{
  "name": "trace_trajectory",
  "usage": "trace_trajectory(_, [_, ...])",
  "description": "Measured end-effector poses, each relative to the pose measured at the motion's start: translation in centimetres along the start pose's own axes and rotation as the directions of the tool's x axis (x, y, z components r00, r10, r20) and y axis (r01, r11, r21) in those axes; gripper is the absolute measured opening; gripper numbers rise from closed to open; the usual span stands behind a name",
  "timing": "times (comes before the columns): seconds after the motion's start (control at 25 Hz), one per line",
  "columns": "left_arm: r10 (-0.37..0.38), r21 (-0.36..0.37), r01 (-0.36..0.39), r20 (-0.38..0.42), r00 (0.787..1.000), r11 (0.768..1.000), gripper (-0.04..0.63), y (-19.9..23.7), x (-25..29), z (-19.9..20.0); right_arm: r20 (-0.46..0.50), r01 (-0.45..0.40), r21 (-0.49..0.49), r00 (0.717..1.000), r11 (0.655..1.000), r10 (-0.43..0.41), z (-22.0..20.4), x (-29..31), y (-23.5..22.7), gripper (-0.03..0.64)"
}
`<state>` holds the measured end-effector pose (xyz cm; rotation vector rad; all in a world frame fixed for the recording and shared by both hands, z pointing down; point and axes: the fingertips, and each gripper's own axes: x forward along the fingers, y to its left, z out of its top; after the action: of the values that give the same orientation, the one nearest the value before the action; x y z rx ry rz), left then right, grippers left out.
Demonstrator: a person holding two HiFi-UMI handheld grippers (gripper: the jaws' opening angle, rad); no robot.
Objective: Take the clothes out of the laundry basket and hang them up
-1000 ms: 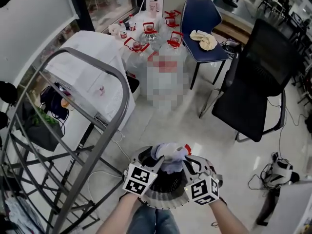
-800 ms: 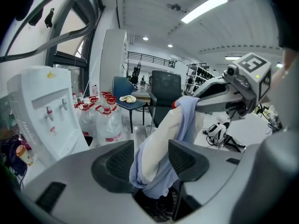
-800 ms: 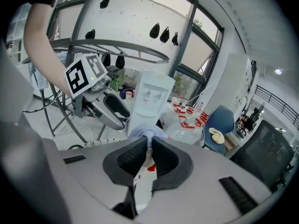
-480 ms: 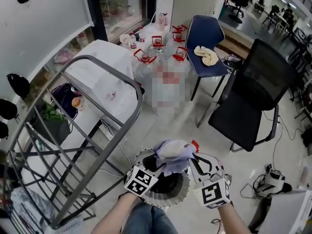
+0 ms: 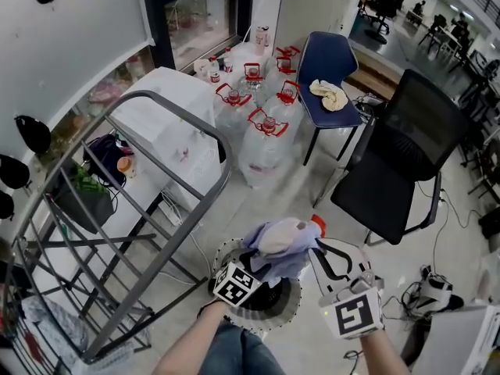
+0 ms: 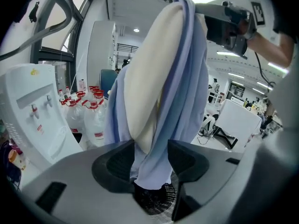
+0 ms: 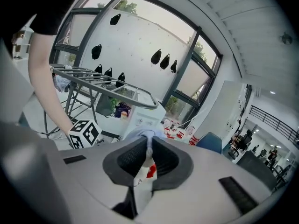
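Garment (image 5: 281, 241) bunched at lower centre of head view, raised just above basket (image 5: 291, 308), strung between both tongs. Left gripper (image 6: 151, 163) clamped on hanging lavender folds; right gripper (image 7: 148, 157) pinched nearly closed on a thin edge of same cloth. Step in hand, by the look: lifting out, hanging not yet begun. Next move probably calls for carrying toward rack (image 5: 153, 94) at upper left, pulling cloth apart, draping over a rail.
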<state>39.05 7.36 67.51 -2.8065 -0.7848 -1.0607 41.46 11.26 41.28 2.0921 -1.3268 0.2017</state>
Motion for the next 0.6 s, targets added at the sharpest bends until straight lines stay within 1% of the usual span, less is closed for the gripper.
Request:
trace_trajectory(0.08, [-0.007,0.008,0.007,-0.003,1.000,1.000,0.216,-0.6,0.6,0.0,0.008,0.004,0.007,1.000,1.000,-0.004,0.5,-0.2,-0.1,0.034])
trace_trajectory(0.16, [-0.002,0.014,0.002,0.006,1.000,1.000,0.180,-0.9,1.2,0.3,0.006,0.005,0.009,1.000,1.000,-0.005,0.7,-0.5,0.0,0.034])
trace_trajectory(0.28, [0.007,0.003,-0.007,0.027,1.000,1.000,0.089,-1.2,1.9,0.9,0.004,0.007,0.010,1.000,1.000,-0.007,0.8,-0.7,0.2,0.035])
trace_trajectory(0.44, [-0.018,-0.009,0.018,0.053,0.998,1.000,0.042,-1.7,2.5,1.2,0.007,0.026,0.030,1.000,0.999,-0.027,0.7,-1.1,0.0,0.035])
trace_trajectory(0.6, [-0.032,-0.024,0.033,0.060,0.998,0.999,0.026,-1.8,2.5,1.2,-0.003,0.040,0.039,0.999,0.998,-0.040,0.3,-1.5,-0.1,0.035])
